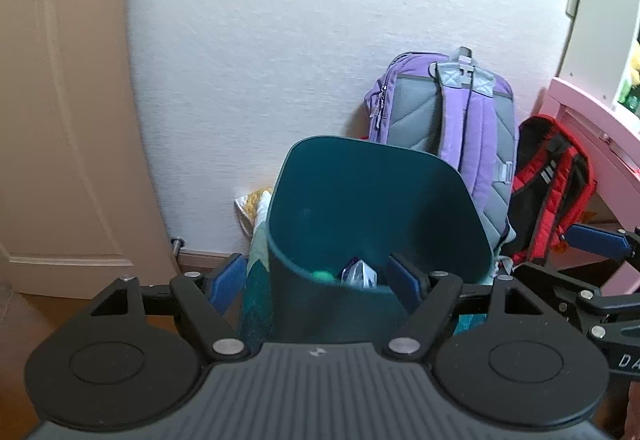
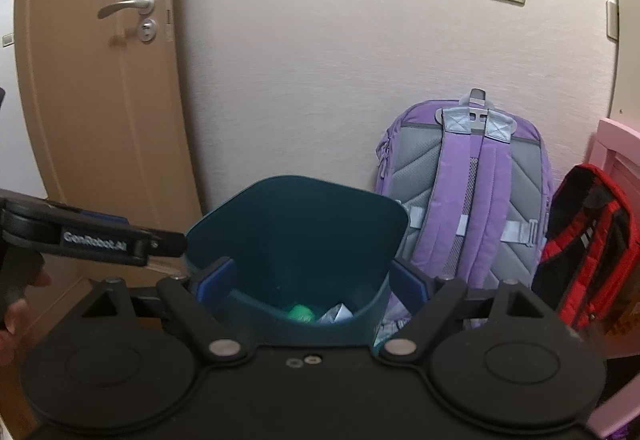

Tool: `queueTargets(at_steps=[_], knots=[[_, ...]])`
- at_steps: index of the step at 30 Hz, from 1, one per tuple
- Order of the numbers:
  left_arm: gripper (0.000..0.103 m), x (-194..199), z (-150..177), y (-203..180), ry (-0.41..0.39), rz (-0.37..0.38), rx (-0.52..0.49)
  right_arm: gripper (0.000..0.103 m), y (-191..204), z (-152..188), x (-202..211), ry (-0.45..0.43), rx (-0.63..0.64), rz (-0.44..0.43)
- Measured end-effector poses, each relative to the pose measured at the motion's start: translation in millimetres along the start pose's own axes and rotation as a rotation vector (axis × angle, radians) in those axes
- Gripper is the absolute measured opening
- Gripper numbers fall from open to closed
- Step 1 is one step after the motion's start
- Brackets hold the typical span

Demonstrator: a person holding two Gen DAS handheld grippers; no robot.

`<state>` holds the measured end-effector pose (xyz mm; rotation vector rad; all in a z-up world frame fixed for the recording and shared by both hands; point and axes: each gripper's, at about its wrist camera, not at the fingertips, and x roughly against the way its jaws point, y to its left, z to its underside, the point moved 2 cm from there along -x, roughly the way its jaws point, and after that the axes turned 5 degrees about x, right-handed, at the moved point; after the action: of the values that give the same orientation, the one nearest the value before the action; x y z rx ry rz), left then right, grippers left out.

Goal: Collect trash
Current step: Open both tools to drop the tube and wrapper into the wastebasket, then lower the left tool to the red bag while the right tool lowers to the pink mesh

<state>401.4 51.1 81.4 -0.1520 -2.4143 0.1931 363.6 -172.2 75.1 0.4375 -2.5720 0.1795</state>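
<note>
Left wrist: both tongs (image 1: 316, 282) (image 2: 312, 286) gape; bin (image 1: 400, 200) hides blurred trash (image 1: 360, 274).

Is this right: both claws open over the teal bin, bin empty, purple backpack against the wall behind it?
Not quite: the teal bin is not empty. The right wrist view shows a green item and a crumpled wrapper at its bottom. The rest holds: left claw and right claw are open over the bin, and the purple backpack leans on the wall behind.
</note>
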Motion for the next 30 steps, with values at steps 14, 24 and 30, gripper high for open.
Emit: queueTargets(at_steps=[14,24,30], knots=[[0.09,81.8,70.7,14.3,0.013,0.031,-0.026,0.096,43.3,53.6,77.3,-0.003,0.015,-0.06],[0.099,84.0,140.7,39.5,0.026,0.017,-0.008,0.103,63.2,127.8,71.6,0.077,-0.009,-0.104],[0.101,49.5,184.3,67.4,0.081,-0.005,0.063,0.103,64.4,182.9,31.5,0.182,-0.07,-0.112]])
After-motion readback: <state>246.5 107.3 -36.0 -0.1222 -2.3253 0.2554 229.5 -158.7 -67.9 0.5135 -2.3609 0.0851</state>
